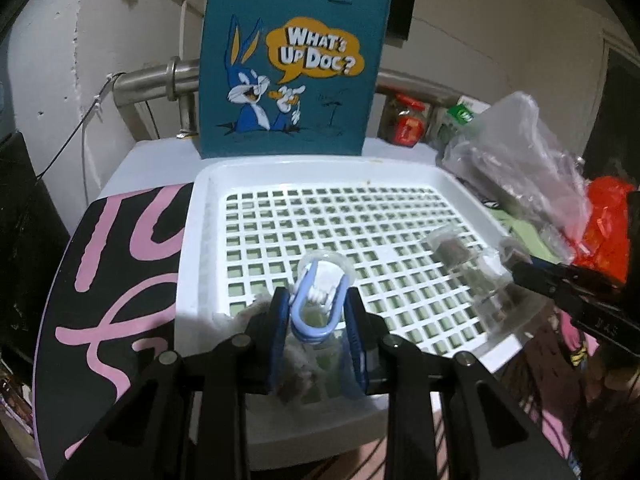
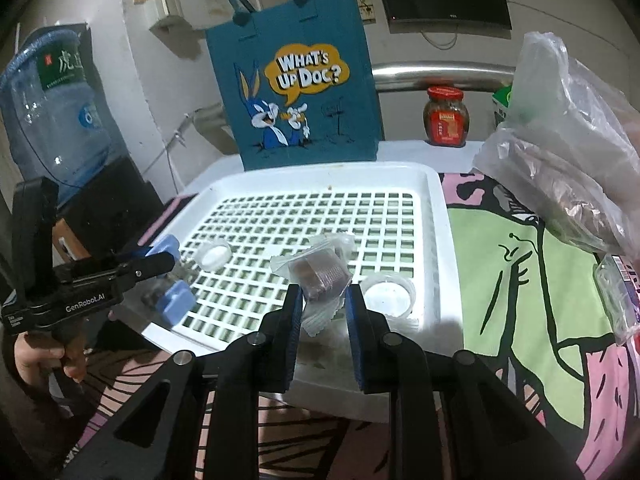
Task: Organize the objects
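Note:
A white slotted tray (image 1: 208,216) (image 2: 434,216) lies on the table. My left gripper (image 1: 316,320) is shut on a clear small bottle with a blue and white looped cap (image 1: 318,300), held over the tray's near edge; the bottle shows only faintly in the right wrist view, where the left gripper (image 2: 170,276) is at left. My right gripper (image 2: 324,308) is shut on a clear packet with a dark brown block inside (image 2: 320,272), also over the tray's near edge. That packet (image 1: 452,250) shows in the left wrist view.
A blue cartoon tote bag (image 1: 292,64) (image 2: 300,80) stands behind the tray. Two clear round lids (image 2: 216,256) (image 2: 390,296) lie in the tray. A crumpled plastic bag (image 2: 568,152), a red-capped jar (image 2: 446,116) and a water jug (image 2: 52,108) surround it.

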The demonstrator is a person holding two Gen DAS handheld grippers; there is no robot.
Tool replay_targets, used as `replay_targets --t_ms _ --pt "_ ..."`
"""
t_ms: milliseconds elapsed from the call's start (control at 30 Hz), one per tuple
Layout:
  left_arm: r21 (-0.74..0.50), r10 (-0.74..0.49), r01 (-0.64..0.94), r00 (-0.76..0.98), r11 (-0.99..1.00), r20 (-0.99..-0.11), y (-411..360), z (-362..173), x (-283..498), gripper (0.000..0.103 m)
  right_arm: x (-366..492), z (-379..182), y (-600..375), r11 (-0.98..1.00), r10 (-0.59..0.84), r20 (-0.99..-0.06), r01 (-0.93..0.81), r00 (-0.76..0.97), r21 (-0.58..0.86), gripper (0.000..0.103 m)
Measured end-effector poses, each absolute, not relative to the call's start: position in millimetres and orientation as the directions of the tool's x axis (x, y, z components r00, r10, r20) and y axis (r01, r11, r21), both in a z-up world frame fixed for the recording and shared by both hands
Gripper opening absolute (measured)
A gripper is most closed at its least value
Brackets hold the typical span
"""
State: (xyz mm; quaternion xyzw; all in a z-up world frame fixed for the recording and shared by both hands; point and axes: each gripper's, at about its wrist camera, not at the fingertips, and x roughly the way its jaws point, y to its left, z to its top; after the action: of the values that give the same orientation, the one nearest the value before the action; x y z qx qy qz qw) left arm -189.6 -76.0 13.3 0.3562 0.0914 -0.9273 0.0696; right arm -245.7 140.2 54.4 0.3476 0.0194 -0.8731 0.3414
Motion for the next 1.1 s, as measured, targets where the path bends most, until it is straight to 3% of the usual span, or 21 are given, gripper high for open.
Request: replay_targets --t_ms 367,467,633,1100 --pt "-0.132 -0.048 0.182 -0.744 -0.974 -0.667 -77 8 -196 0.031 -246 41 131 -0.785 -0.533 -0.650 0.603 -0.542 0.141 0.025" --pt "-0.154 -0.043 0.188 -0.758 -0.970 -0.651 -78 10 -193 0.052 -245 43 132 -0.779 -0.549 -0.635 0.609 -0.544 0.151 0.038" --pt "-0.175 -0.035 0.178 -0.792 -0.968 -0.610 -78 19 -182 0.062 -237 53 143 -0.778 -0.584 -0.573 0.598 -0.574 0.194 0.071" --pt "-0.284 -0.025 0.202 -0.851 -0.937 -0.524 -93 49 -131 0.063 -218 90 191 -0.700 -0.713 -0.387 0.570 -0.584 0.430 0.084"
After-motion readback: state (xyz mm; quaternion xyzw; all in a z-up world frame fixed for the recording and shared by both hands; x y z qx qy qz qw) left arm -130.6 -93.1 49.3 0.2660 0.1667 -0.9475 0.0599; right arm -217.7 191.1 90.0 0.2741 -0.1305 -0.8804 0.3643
